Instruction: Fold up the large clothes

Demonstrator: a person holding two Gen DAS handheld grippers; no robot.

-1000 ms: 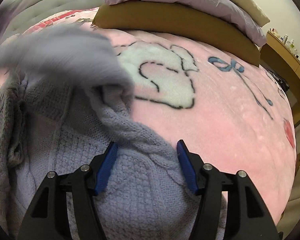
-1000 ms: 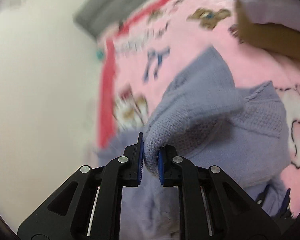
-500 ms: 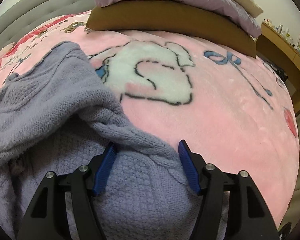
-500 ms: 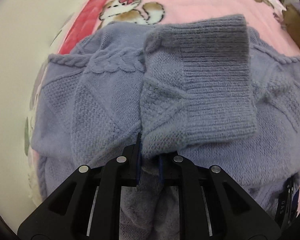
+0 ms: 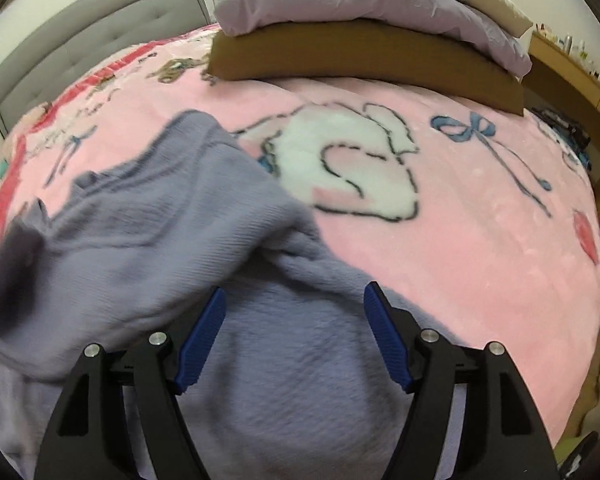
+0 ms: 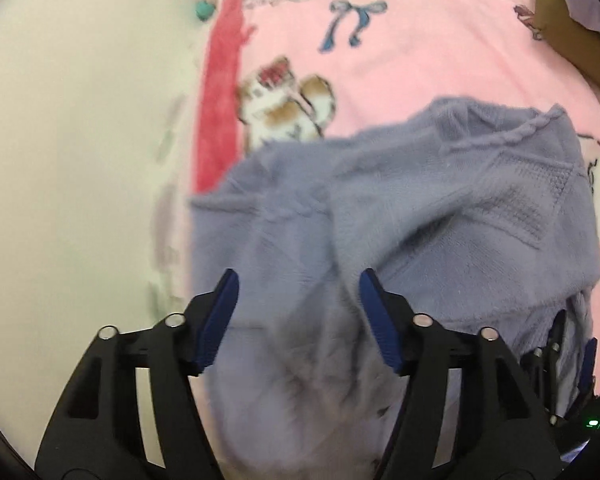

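Motion blur smears the lavender knit sweater (image 6: pixel 440 208), its near hem cut off at six o'clock. It lies rumpled on the plush pink blanket (image 5: pixel 480 248). Right gripper (image 6: pixel 296 304), jaws just sprung apart, has released it; left gripper (image 5: pixel 294 328), widening, grasps nothing.

Soft even indoor light, strong fisheye bending, dark vignetted corners, motion blur across both views.

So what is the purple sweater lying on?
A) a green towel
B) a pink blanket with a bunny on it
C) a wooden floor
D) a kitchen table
B: the purple sweater is spread on the pink blanket, which has a white bunny drawn on it.
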